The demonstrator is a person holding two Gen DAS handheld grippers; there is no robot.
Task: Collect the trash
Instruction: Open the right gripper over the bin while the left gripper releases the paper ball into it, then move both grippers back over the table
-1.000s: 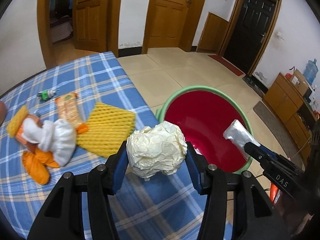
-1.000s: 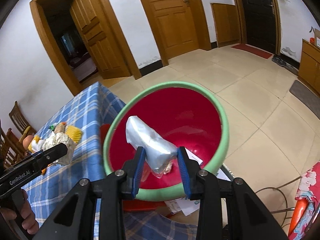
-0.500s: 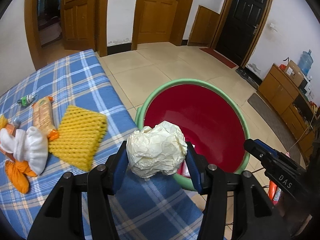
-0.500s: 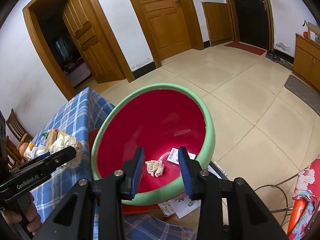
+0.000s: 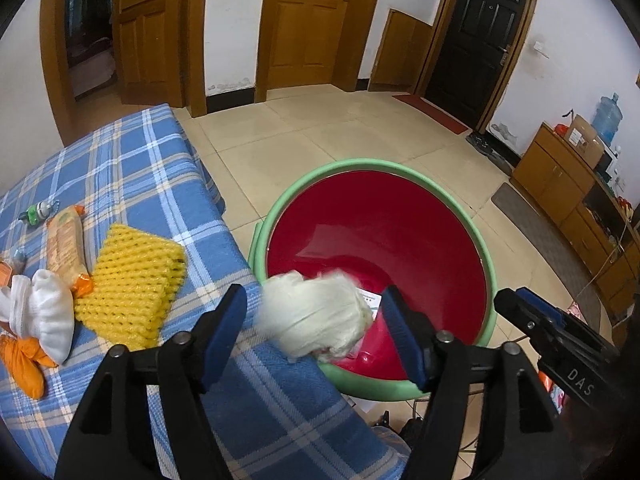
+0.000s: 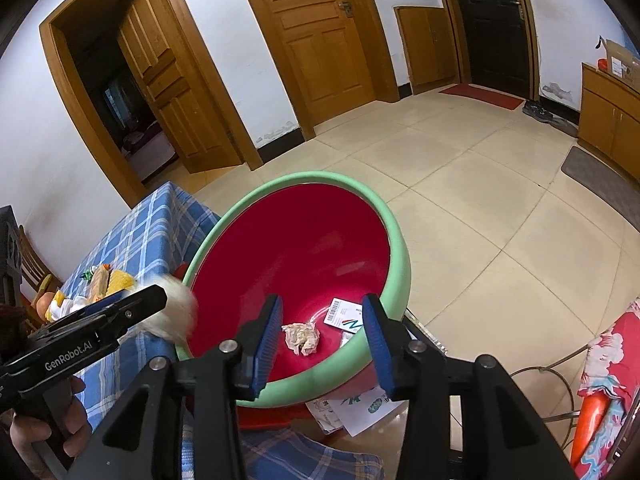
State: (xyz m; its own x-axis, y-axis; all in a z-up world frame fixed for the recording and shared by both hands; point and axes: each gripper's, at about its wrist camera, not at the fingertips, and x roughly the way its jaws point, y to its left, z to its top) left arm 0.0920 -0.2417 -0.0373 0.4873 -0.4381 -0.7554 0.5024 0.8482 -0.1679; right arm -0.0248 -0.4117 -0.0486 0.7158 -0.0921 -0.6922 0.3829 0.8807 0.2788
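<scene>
I'm getting bright, even light in both views. Fisheye bending is curving the doors and darkening the corners. The paper ball [image 5: 316, 316] is smearing with motion blur, and the basin [image 5: 476, 240] is showing soft glare.

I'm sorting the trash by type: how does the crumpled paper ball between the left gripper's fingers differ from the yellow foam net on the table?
The paper ball is off-white, rounded and crumpled; the yellow foam net is a flat mesh sheet. The ball is blurred, loose between the left gripper's just-opened jaws at the basin's rim; the net lies sharp on the checked tablecloth. The ball looks somewhat smaller than the net. Both look light.
</scene>
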